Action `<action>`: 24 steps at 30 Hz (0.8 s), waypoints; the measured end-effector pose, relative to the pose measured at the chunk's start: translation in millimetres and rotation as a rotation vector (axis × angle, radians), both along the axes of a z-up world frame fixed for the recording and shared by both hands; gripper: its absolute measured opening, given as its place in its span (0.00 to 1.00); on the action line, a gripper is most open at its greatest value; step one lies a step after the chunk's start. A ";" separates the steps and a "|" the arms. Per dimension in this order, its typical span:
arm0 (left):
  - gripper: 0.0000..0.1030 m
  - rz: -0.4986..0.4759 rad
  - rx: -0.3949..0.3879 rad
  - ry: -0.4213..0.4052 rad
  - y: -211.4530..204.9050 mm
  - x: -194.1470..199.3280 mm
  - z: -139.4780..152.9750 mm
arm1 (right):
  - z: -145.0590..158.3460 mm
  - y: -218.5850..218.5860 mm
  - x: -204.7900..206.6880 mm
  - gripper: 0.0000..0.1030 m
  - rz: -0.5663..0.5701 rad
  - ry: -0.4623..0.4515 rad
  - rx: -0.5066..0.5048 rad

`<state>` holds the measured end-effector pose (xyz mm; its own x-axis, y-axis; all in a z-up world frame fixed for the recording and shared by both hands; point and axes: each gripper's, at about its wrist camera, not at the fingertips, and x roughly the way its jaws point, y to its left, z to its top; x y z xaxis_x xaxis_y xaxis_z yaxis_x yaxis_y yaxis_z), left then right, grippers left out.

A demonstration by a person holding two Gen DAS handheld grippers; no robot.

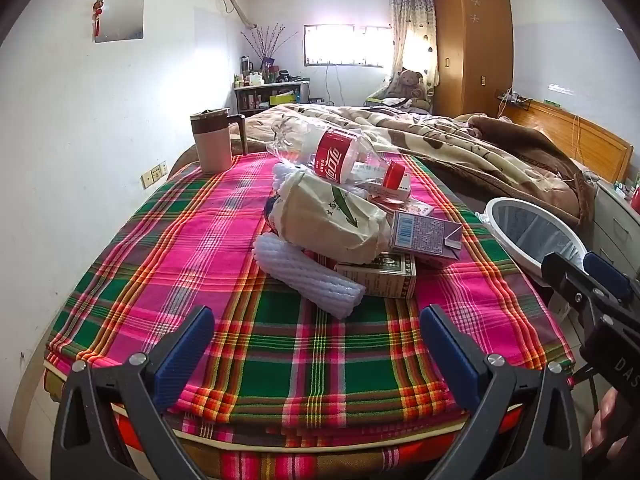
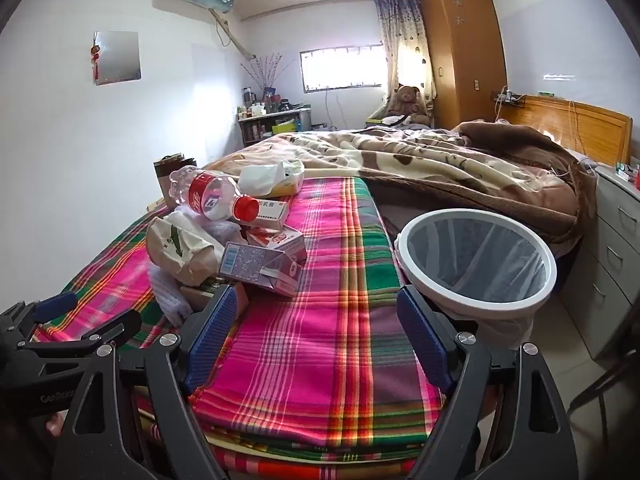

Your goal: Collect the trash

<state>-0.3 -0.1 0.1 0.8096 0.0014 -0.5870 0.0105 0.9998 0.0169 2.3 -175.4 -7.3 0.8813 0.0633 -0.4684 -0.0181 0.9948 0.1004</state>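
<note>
Trash pile point(image 1: 340, 224) heaped mid-cloth on the plaid spread point(image 1: 200, 248), ahead of both tongs and touched by neither; a crushed cola bottle point(image 1: 340, 158) on top, a crumpled paper bag point(image 1: 332, 220) under it, a purple carton point(image 1: 426, 236) to the right, a white foam sleeve point(image 1: 308, 276) and a green box point(image 1: 380, 278) at the near edge

Left gripper point(image 1: 318, 344) released, jaws wide, nothing between them; the foam sleeve lies just beyond its gap, long axis slanting from far left to near right, so askew to the jaw line

Right gripper point(image 2: 316, 332) likewise spread and empty; the pile sits to its left, the purple carton point(image 2: 260, 270) just beyond its left finger point(image 2: 212, 332); the white-rimmed bin point(image 2: 476, 264) stands beside the bed at right, near its right finger

Judgement: left hand squarer to the pile's near edge, right hand closer to the bin; pile and bin well apart, so any piece must travel rightward across the cloth; foam sleeve looks first to reach, with a wrist turn to cross its axis
</note>
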 end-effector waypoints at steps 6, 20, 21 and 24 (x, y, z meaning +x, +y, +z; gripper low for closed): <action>1.00 0.007 0.003 -0.001 3.2 -0.5 3.5 | -0.6 1.6 0.3 0.81 0.003 0.003 0.000; 1.00 0.006 -0.005 0.006 1.6 1.6 -2.2 | -0.7 0.7 -0.1 0.81 -0.019 0.013 -0.019; 1.00 0.007 -0.005 0.006 2.5 1.2 -2.6 | -0.5 0.7 -0.5 0.81 -0.019 0.012 -0.019; 1.00 0.006 -0.004 0.006 2.3 1.1 -2.9 | -0.1 -0.3 -1.6 0.81 -0.022 0.011 -0.019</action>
<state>0.8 2.2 -2.8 0.8058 0.0039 -0.5922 0.0042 0.9999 0.0124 0.8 -175.7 -7.4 0.8773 0.0352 -0.4786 0.0045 0.9967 0.0816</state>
